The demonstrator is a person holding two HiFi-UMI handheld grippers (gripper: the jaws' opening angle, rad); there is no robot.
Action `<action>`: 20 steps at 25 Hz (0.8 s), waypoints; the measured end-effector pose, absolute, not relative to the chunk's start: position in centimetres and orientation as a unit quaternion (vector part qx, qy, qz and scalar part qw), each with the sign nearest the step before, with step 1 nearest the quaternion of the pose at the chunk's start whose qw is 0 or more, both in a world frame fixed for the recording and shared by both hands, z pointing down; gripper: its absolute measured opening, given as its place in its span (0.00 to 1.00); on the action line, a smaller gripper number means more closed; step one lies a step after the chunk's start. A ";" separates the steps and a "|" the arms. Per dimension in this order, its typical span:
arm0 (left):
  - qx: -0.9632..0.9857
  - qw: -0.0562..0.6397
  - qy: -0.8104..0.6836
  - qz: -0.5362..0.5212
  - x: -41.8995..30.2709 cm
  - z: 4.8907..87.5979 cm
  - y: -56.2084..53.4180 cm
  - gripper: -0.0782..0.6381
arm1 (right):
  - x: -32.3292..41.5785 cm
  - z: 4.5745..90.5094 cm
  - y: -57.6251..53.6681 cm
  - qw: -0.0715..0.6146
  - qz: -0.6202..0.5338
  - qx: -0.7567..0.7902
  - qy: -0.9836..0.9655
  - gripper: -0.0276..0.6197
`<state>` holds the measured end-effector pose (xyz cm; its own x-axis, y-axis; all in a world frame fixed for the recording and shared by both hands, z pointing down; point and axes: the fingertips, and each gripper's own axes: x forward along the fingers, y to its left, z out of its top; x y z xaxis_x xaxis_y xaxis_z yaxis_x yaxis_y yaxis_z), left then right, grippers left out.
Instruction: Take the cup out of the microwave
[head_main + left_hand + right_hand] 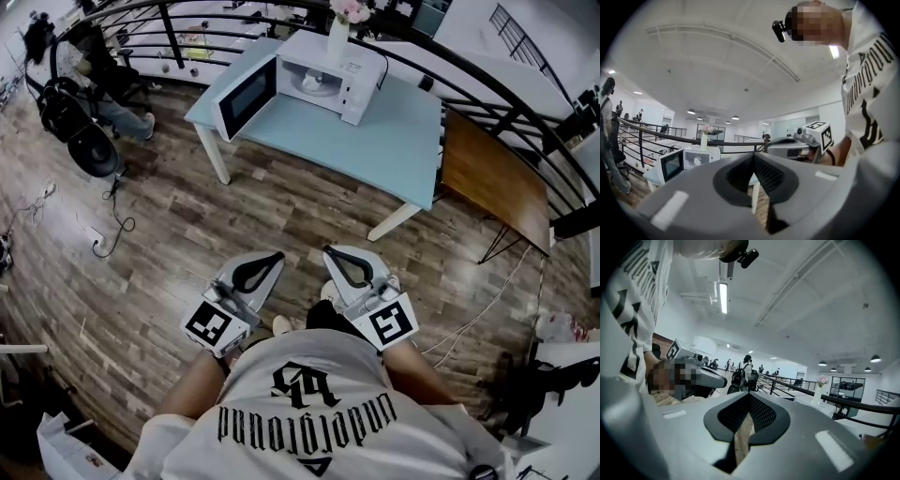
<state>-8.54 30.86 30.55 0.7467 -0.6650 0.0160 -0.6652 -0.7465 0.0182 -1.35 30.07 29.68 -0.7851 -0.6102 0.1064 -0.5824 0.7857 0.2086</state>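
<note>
Nearest the lens, the left gripper [277,256] and the right gripper [329,251] are held side by side over the wooden floor [187,216]. Both are closed and empty, and both are well apart from the work. The cup [314,82], white, stands inside the open microwave [361,89] at the counter's [375,141] far left corner. The door [246,97] is swung out toward the left edge. A vase [338,37] of flowers stands on or just behind the microwave's top. The step in hand appears to be the approach. One gripper should open its jaws before it enters the cavity. It should go in level and clear of the door, close on the cup's wall, lift slightly and draw straight out. Bumping the microwave risks toppling the vase.
</note>
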 end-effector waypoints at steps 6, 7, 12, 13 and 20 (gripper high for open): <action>0.928 0.010 -0.373 0.016 -9.9 31.1 27.7 0.18 | -1.8 30.6 25.3 0.087 -0.089 0.314 -0.941 0.04; 0.926 0.009 -0.377 0.017 -10.2 31.1 26.9 0.18 | -1.9 30.8 24.3 0.088 -0.092 0.311 -0.942 0.04; 0.918 0.019 -0.396 0.024 -10.7 31.8 22.5 0.18 | -2.1 32.2 19.0 0.091 -0.086 0.294 -0.948 0.04; 0.916 0.021 -0.400 0.027 -10.8 32.0 21.4 0.18 | -2.1 32.4 17.9 0.090 -0.084 0.291 -0.949 0.04; 0.911 0.031 -0.410 0.034 -8.8 32.9 12.4 0.18 | 0.1 33.0 9.1 0.084 -0.077 0.284 -0.952 0.04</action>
